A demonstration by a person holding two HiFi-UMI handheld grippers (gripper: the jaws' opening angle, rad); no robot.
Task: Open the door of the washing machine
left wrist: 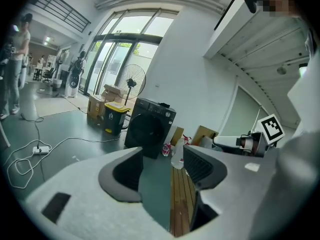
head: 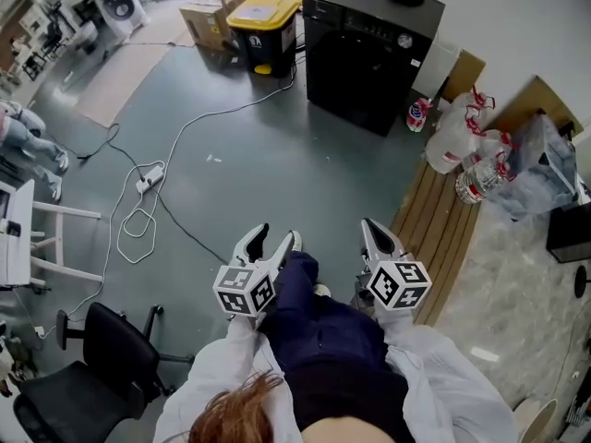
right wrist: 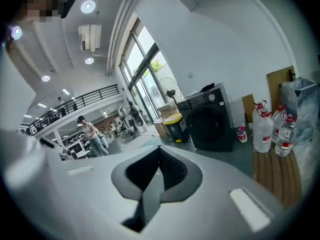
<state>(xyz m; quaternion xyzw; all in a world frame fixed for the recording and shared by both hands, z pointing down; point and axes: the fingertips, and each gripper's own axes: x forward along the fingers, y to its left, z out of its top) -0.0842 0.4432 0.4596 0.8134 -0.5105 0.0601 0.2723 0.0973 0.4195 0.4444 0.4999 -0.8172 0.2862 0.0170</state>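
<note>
The black front-loading washing machine [head: 369, 49] stands across the floor by the far wall, its round door [left wrist: 145, 130] closed. It also shows in the right gripper view as the washing machine [right wrist: 210, 118], well beyond the jaws. My left gripper [head: 279, 234] is held low in front of the person's lap, far from the machine, and its jaws stand open with nothing between them [left wrist: 162, 166]. My right gripper [head: 369, 227] is beside it at the same height, and its jaws are shut on nothing [right wrist: 159, 166]. Both point toward the machine.
A yellow-lidded bin [head: 263, 30] and cardboard boxes [head: 208, 17] stand left of the machine. A power strip with cables [head: 150, 178] lies on the floor. A wooden bench [head: 443, 229] with bags and bottles [head: 462, 137] runs along the right. An office chair [head: 88, 367] is at lower left.
</note>
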